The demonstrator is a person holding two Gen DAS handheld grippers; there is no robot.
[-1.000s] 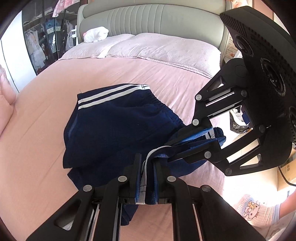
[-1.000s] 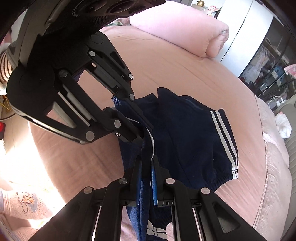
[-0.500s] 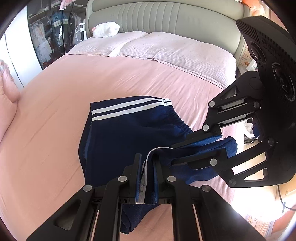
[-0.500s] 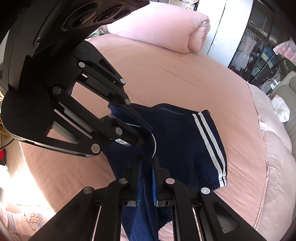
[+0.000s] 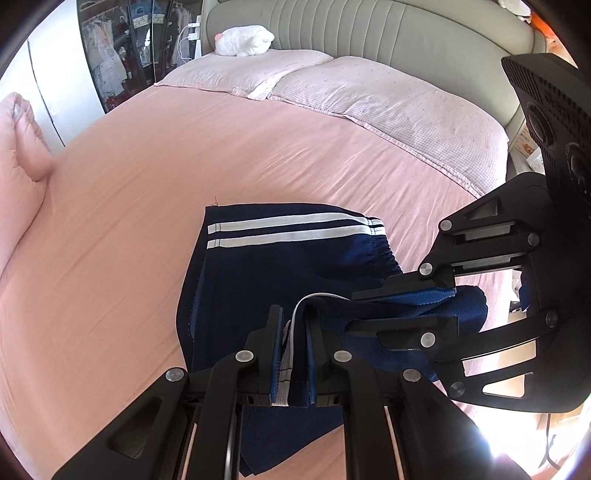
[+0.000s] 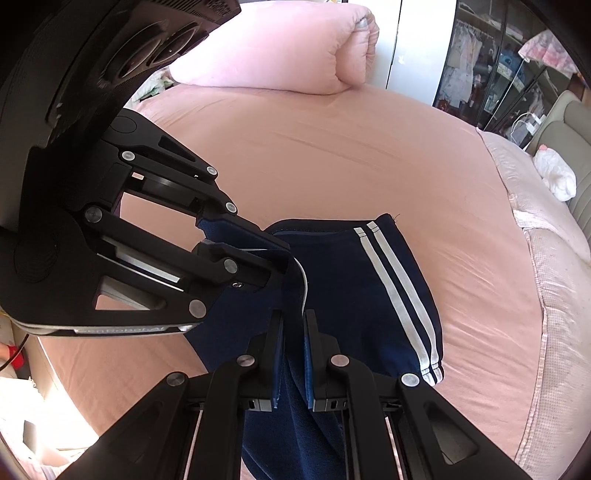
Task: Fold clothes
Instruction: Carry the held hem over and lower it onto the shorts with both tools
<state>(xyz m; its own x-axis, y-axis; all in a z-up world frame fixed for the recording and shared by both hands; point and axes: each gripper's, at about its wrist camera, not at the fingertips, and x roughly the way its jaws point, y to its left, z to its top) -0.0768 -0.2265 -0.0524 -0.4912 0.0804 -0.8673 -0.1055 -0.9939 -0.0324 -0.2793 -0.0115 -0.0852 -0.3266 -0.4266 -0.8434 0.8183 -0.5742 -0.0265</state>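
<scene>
Pink sheets (image 5: 155,206) covered the bed, with two pillows (image 5: 369,96) lying against a grey headboard (image 5: 369,33). Navy shorts (image 5: 280,266) with two white side stripes lay partly on the sheet, their near edge lifted. Both the left gripper (image 5: 293,321) and the right gripper (image 6: 293,325) were pinching that raised edge, just beside each other

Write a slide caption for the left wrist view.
Both tools, left and right, pinch navy striped shorts over a pink bed.
</scene>
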